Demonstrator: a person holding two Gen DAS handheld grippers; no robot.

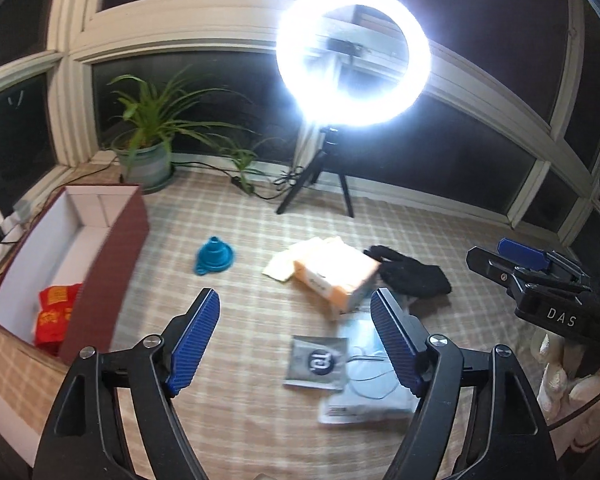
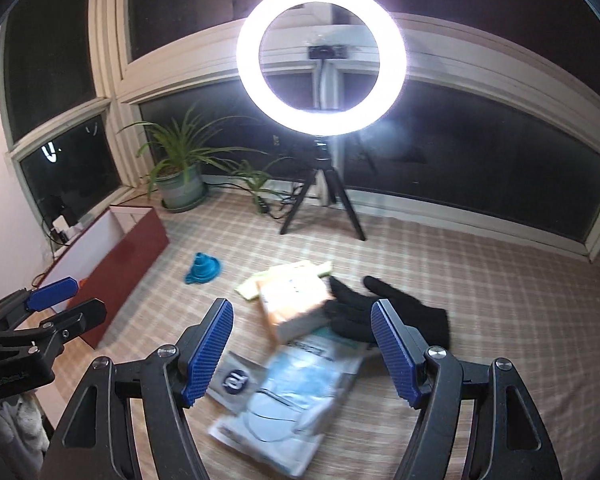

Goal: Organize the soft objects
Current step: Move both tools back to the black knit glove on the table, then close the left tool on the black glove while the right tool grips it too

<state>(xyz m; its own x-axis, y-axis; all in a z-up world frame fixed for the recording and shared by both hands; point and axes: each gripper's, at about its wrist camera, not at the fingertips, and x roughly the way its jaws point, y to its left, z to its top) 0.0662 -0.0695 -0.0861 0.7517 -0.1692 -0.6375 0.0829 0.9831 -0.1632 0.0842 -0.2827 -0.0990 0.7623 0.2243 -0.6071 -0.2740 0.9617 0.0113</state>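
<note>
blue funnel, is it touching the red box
Apart. The left wrist view shows bare checked cloth between the funnel and the box.

Your two wrist views look down along each claw, side by side, close over the bench [image 1: 228,248] — both share the ring light [image 1: 354,56] and box [image 1: 112,264].

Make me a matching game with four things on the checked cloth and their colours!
Things:
1. funnel
2. glove
3. open box
4. packet in the box

Colours:
A. black
B. dark red outside, white inside
C. blue
D. bright red with yellow print

Pairs: 1-C, 2-A, 3-B, 4-D
</note>
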